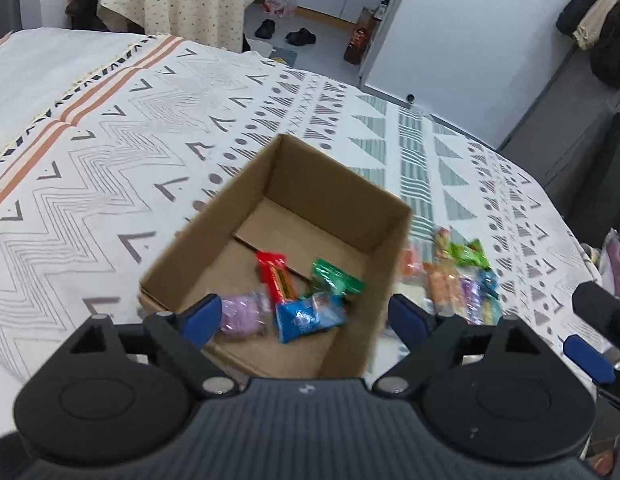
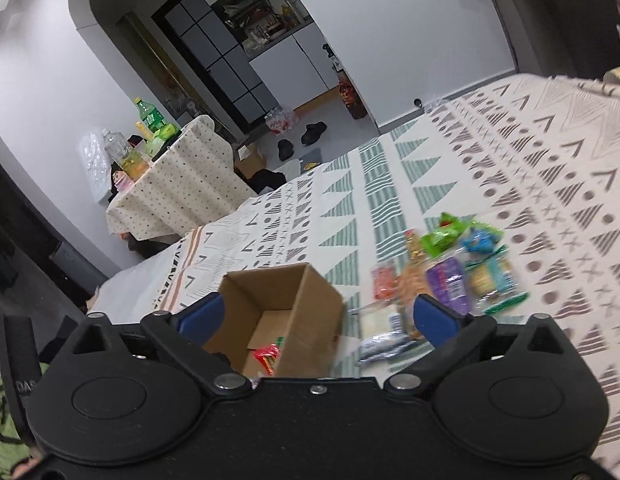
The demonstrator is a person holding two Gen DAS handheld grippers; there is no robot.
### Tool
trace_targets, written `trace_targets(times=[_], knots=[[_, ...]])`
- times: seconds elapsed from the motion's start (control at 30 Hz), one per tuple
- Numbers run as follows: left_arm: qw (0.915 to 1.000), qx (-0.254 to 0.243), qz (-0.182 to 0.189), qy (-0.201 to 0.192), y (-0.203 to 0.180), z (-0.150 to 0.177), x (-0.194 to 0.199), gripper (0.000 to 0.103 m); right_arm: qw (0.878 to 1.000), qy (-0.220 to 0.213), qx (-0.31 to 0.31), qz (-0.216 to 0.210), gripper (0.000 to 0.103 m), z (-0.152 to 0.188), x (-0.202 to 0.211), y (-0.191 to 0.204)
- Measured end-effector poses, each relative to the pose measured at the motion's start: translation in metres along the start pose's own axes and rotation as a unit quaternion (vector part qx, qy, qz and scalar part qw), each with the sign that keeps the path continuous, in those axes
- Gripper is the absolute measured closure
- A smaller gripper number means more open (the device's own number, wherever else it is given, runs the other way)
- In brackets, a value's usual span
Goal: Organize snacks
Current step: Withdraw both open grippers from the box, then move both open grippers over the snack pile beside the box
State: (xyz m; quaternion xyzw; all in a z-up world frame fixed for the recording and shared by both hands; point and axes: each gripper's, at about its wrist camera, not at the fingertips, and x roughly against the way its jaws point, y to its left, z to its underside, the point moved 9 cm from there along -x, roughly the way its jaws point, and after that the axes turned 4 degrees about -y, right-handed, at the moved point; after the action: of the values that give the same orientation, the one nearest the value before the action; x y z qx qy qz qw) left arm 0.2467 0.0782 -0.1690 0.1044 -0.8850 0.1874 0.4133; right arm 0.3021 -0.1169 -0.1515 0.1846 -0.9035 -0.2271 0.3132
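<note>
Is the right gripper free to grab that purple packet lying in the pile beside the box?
Probably yes. The right gripper is open and empty, and the purple packet lies uncovered on the bedspread just beyond its right finger, outside the cardboard box.

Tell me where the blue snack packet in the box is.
In the left wrist view the blue snack packet lies on the floor of the cardboard box, near its front, between the purple packet and the green packet, below the red one.
</note>
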Motion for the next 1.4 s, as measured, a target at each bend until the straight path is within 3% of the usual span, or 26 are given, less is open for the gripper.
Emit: trace_targets(times=[0.27, 0.97, 1.4], knots=[[0.9999, -0.003, -0.002, -0.012, -0.025, 0.011, 0.018, 0.000, 1.000, -0.006, -0.003, 0.012, 0.000, -0.005, 0.030, -0.032], [0.9991, -0.033, 0.022, -0.012, -0.092, 0.046, 0.037, 0.000, 0.999, -0.015, -0.003, 0.040, 0.000, -0.010, 0.078, -0.103], [0.9988, -0.040, 0.028, -0.007, -0.120, 0.071, 0.025, 0.000, 0.996, 0.006, -0.074, 0.039, 0.000, 0.003, 0.074, -0.147]])
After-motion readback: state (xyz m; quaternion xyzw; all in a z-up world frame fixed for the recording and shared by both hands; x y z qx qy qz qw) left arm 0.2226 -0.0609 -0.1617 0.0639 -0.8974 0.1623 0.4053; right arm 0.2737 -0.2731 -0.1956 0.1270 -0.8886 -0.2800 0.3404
